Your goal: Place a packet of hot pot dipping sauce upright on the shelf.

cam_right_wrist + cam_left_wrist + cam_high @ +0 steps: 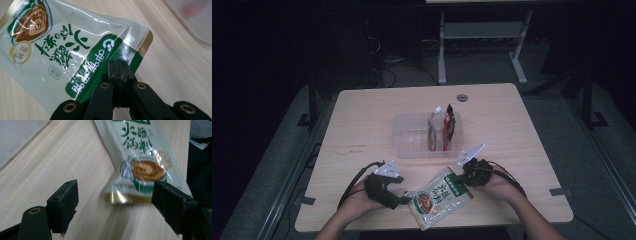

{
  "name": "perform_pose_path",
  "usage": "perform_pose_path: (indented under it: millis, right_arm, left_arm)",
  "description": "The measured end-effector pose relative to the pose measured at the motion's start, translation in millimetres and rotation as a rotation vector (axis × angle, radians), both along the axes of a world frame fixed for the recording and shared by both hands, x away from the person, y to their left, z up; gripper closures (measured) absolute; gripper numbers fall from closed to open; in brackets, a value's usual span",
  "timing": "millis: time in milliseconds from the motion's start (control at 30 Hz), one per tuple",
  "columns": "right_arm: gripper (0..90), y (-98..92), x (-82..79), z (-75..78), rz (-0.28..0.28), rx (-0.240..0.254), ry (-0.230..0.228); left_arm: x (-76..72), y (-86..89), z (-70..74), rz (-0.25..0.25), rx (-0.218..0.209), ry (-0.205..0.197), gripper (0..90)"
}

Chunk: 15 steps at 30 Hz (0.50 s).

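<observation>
Right claw pinching the green-topped pouch; left claw spread at its lower end.

High view: pouch (439, 196) lies on the worktop (362, 125) near the front edge, between left claw (403, 200) and right claw (463, 176); clear tub (404, 135) behind holds two sachets. Left gripper view: left claw (115, 195) stands wide, the pouch (140, 162) bottom edge between the jaws, untouched. Right gripper view: right claw (120, 72) pressed together on the pouch (62, 45) top seal; the grip is narrow and near a corner, so the glossy film may slip or swing if lifted.

Clear plastic bin (404, 142) mid-table (362, 115) with two upright sachets (440, 129); round grommet (462, 97) behind.
</observation>
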State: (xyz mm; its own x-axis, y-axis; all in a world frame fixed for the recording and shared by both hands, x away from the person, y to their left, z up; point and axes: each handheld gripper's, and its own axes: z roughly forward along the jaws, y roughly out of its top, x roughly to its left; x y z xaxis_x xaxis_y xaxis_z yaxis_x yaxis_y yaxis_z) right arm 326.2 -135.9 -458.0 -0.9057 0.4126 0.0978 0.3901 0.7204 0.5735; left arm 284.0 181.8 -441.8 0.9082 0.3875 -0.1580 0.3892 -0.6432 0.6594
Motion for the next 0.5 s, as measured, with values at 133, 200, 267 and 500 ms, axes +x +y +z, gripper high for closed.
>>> perform_pose_path:
  millis: [133, 200, 267, 500]
  right_arm:
    - [90.0, 11.7, -5.7, 1.6, 0.028, 0.000, 0.000]
    - [84.7, 9.8, -6.0, 3.7, 0.020, 0.008, -0.006]
    - [77.2, 5.8, -5.8, 6.5, -0.001, 0.028, -0.001]
    - [44.5, -10.3, -18.0, 15.5, -0.094, 0.078, 0.023]
  left_arm:
    - [-4.8, -6.3, 0.2, -0.012, -0.005, 0.002, 20.6]
    - [-7.1, -10.8, -0.6, -0.019, -0.006, 0.008, 20.2]
    - [-9.6, -16.8, -2.4, -0.024, -0.013, 0.013, 20.0]
    - [-13.2, -30.8, -3.7, -0.019, -0.008, 0.021, 19.9]
